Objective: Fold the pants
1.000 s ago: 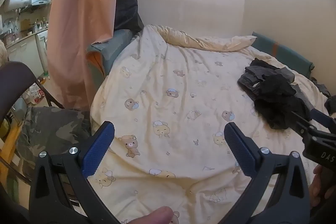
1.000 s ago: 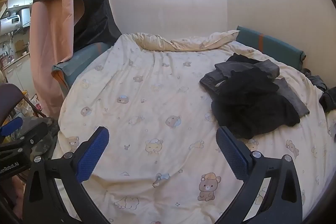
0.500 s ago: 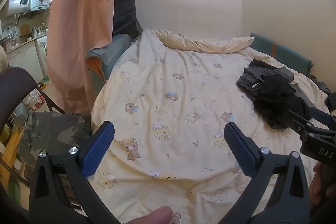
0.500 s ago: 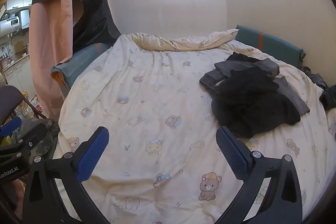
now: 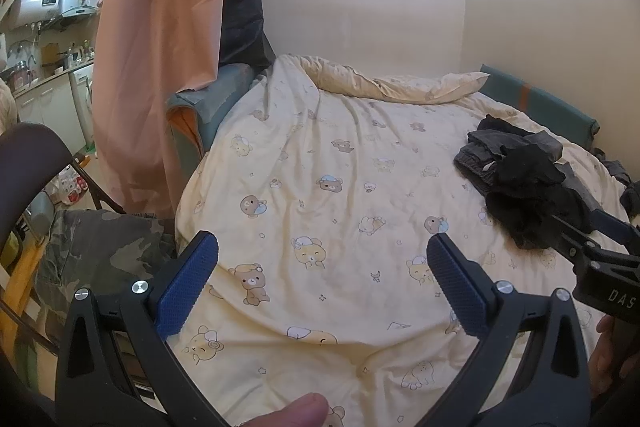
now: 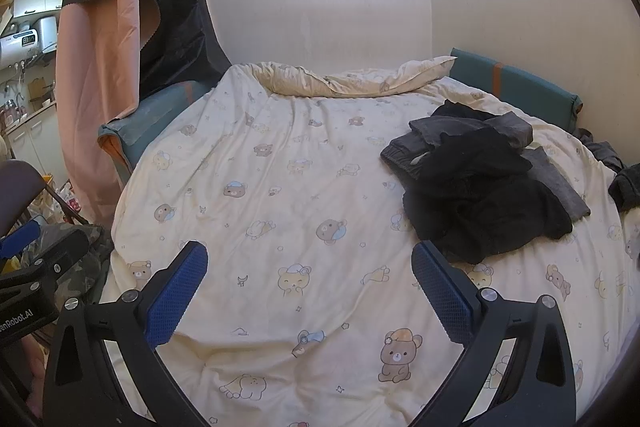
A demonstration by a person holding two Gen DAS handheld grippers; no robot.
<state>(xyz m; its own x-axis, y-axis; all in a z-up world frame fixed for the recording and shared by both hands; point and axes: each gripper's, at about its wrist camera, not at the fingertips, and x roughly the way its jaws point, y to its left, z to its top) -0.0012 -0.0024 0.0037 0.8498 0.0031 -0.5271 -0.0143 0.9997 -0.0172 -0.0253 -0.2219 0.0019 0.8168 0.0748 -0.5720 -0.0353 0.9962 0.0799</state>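
Your jaws are wide apart, holding nothing. The pants (image 6: 484, 183) lie far and right; your right gripper (image 6: 310, 291) is nearer than your left gripper (image 5: 322, 281).

The right hand-held gripper (image 5: 608, 297) reads "DAS"; the left hand-held gripper (image 6: 24, 319) reads "enRobot.AI".

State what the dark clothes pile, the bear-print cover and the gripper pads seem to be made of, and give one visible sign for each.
Clothes pile: soft matte fabric, probably knit or fleece on top and grey woven beneath; it slumps and creases.
Cover: thin cream printed cloth, likely cotton; fine wrinkles, no shine.
Pads: blue, probably rubber or plastic; dotted grip texture on black, hard-looking arms.
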